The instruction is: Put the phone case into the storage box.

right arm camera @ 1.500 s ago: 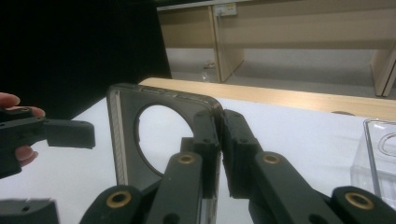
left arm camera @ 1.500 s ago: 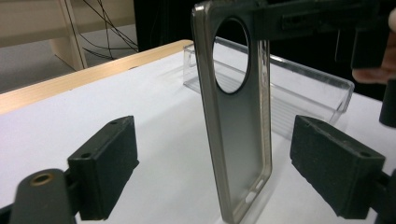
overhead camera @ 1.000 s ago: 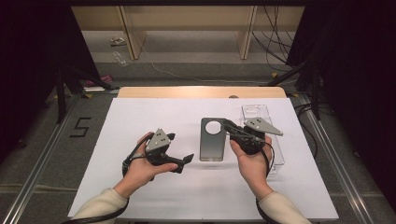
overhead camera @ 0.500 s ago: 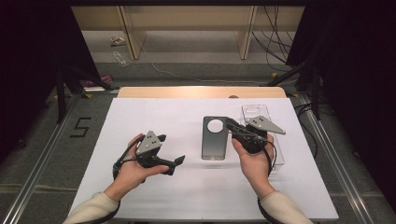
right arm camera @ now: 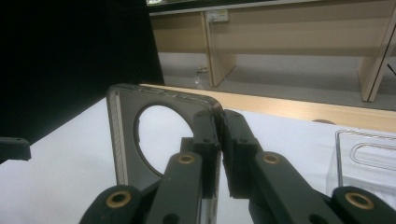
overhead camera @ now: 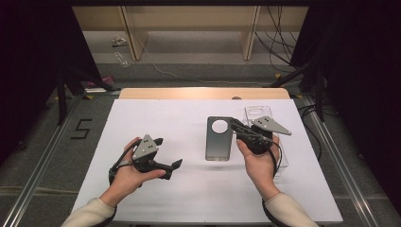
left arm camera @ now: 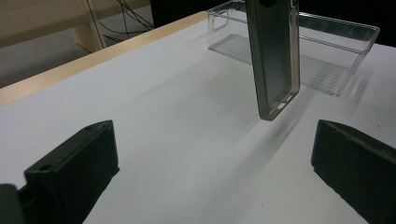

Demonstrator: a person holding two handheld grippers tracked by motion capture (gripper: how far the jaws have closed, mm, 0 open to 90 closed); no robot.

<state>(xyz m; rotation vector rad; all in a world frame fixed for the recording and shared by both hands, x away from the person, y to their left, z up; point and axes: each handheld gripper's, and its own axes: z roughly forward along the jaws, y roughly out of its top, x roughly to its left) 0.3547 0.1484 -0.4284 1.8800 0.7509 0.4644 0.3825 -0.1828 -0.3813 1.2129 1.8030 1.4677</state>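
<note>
A white table with a pale wooden far edge is seen against a dark room; a "5" is marked on the floor to the left. Near the table's right centre a grey phone case is held, its long axis running near-to-far, the round camera hole at the far end. In the left gripper view the case is seen hanging clear of the table, lower end down. Its far right edge is pinched by the right gripper, whose jaws are pressed together on it, as seen in the right gripper view. Just right of it a clear tray lies near the table's right edge. The left gripper is held well apart at the left, jaws spread, nothing between them. Bare table lies between the grippers. No writing can be read on the case.
</note>
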